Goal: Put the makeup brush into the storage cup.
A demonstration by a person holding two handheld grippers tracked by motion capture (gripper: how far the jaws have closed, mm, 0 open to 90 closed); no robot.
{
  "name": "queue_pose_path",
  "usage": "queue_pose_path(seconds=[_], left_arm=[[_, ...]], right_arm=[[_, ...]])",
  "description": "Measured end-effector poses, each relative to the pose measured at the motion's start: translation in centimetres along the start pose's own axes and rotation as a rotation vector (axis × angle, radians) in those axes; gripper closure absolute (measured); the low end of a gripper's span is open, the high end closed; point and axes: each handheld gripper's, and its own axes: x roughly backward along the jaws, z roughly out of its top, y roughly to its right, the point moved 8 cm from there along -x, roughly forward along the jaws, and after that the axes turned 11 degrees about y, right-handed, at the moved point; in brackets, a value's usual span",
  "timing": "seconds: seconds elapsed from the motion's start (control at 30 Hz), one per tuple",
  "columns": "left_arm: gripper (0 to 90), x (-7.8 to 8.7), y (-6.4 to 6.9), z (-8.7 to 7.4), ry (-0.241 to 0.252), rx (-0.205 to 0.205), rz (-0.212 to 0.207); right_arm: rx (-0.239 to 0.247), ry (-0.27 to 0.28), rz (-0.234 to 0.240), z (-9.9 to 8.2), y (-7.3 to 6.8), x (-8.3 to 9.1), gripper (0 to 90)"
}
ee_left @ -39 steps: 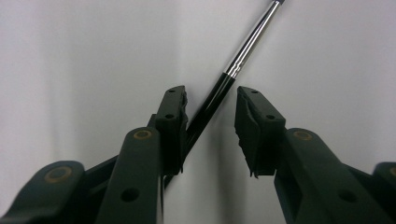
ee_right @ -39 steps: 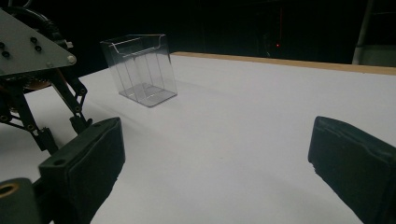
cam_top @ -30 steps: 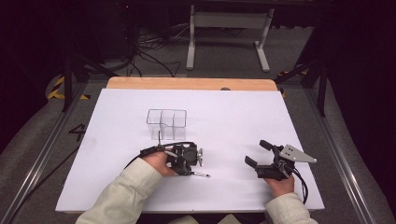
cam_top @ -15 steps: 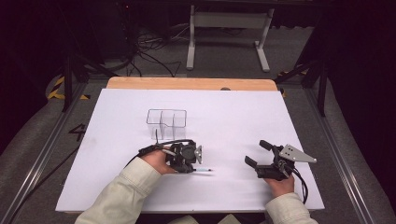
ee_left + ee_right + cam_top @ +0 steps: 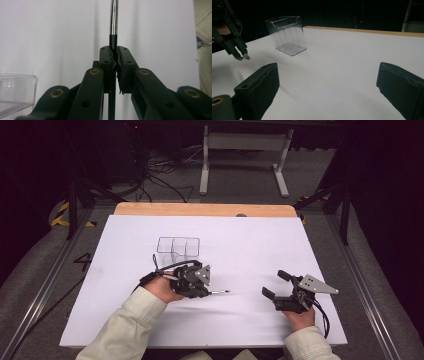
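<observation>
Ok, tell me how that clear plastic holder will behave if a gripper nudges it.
The clear plastic holder looks thin-walled and empty, so it is probably light and would slide easily on the smooth white table cover. It stands taller than its base is deep, so a push near its rim might tip it rather than shift it. Its glossy walls may be slippery for the fingers.

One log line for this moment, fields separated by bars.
left claw: shut on pen | right claw: open, nothing held | clear holder: upright on table
</observation>
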Motion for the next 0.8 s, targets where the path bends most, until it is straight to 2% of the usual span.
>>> queue_pose_path(seconds=[0.13,0.17,0.43,0.63,0.7,0.8], left_arm=[[83.1,0.6,-0.1,0.6,0.051,-0.004,0.040],[83.1,0.9,-0.1,0.8,0.079,0.003,0.044],[83.1,2.0,-0.2,1.4,0.157,0.023,0.064],[83.1,3.2,-0.5,1.9,0.252,0.046,0.090],[83.1,3.4,-0.6,2.0,0.269,0.050,0.092],[83.1,4.0,-0.9,2.0,0.315,0.064,0.119]], right_arm=[[0.002,-0.001,0.000,0.0,0.0,0.0,5.1],[0.002,-0.001,-0.001,0.0,0.0,0.0,5.1],[0.001,0.000,0.003,0.0,0.0,0.0,5.1],[0.001,0.000,0.003,0.0,0.0,0.0,5.1],[0.001,0.001,0.002,0.0,0.0,0.0,5.1],[0.002,0.001,0.003,0.0,-0.1,0.0,5.1]])
